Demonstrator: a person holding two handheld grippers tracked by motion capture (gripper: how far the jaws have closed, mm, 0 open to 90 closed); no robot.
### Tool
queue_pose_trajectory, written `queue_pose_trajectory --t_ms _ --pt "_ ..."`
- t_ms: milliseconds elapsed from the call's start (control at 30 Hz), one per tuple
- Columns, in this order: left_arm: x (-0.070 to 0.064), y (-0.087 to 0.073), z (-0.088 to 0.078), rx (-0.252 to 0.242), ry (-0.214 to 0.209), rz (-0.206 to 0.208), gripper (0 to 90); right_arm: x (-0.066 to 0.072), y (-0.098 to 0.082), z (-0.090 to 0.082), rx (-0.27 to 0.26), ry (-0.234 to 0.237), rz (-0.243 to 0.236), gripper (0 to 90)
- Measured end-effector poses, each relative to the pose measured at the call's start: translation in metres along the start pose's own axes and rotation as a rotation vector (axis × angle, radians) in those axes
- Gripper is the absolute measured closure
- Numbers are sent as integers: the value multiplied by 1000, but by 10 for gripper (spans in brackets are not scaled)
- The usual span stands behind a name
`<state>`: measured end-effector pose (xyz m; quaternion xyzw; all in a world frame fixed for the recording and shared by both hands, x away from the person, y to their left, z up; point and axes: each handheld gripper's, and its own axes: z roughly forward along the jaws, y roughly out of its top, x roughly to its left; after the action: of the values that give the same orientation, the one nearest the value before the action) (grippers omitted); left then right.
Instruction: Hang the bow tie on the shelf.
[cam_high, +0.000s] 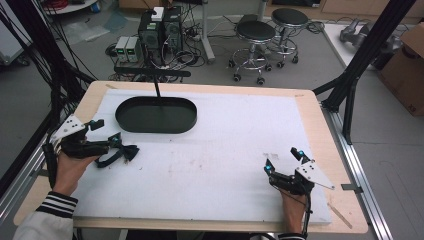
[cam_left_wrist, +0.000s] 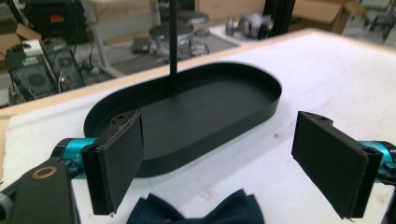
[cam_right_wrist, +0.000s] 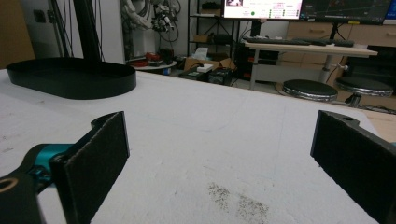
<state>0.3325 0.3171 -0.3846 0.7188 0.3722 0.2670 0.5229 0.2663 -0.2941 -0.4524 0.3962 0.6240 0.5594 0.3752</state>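
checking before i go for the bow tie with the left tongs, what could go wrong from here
1. The left tongs are open with the dark bow tie at their base; a shallow close may pinch only one wing or its loose strap.
2. The black oval tray has a raised rim and a centre post; a dangling strap could catch on either.

Left gripper (cam_high: 107, 129) was held low at the table's left, jaws spread wide; right gripper (cam_high: 283, 161) likewise, at near right.
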Motion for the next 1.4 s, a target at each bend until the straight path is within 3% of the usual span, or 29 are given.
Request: queue_pose_trajectory --t_ms 67,100,133,233,300,467,567,600,900,1400 --pt "4 -1 3 48 -4 -2 183 0 0 0 -2 0 -4 34" --pt "8 -2 7 111 -5 3 184 0 0 0 -1 -1 2 34" --pt "8 -2 7 111 -5 3 184 0 0 0 -1 -1 2 34" --pt "14 -4 12 200 -9 1 184 0 0 0 -2 1 -3 34" --pt "19 -3 15 249 -18 -22 184 0 0 0 4 1 -2 34" --pt "25 -4 19 296 -2 -67 219 0 0 1 4 2 -8 34" --pt "28 -6 20 323 -7 -69 232 1 0 1 6 1 -7 34" --pt "31 -7 21 357 -17 -66 243 1 0 1 6 2 -6 34" --pt "43 -16 27 462 -6 -78 254 1 0 1 6 1 -9 34" --pt "43 -24 33 560 9 -80 386 1 0 1 7 0 -11 34"
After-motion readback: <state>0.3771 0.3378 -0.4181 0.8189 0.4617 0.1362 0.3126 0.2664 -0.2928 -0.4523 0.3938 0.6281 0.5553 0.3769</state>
